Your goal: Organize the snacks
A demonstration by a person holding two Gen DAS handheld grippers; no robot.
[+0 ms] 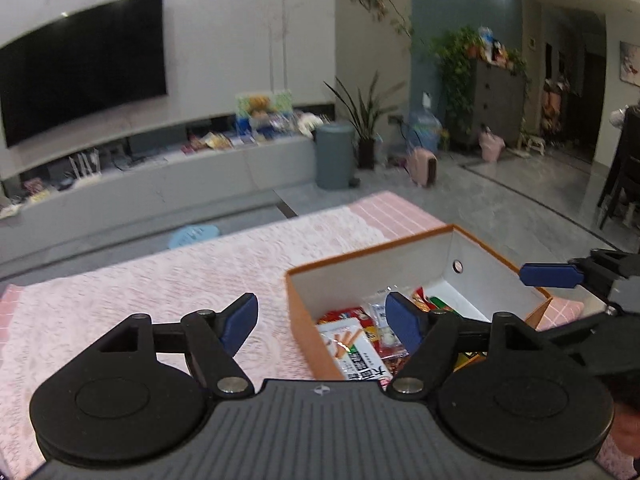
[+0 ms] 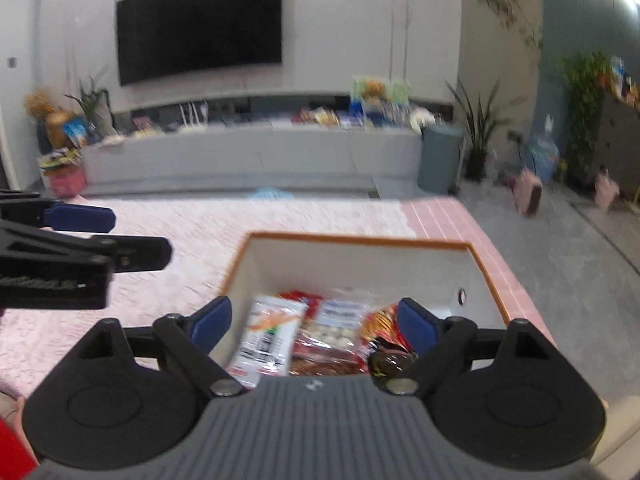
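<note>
Up front in the left wrist view, the left gripper (image 1: 322, 322) stands wide apart and empty over the pink-clothed worktop (image 1: 160, 288) — beside the orange-rimmed white box (image 1: 400, 252) of snack packets (image 1: 356, 344). Right wrist view: the right gripper (image 2: 314, 326) — also spread, empty — hangs above that box.

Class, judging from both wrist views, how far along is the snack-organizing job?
Done: several snack packets already lie inside the orange-edged box on the pink tablecloth. In hand: nothing; the left tool and right tool are both open and empty. Left: no loose snacks show on the visible cloth.
</note>
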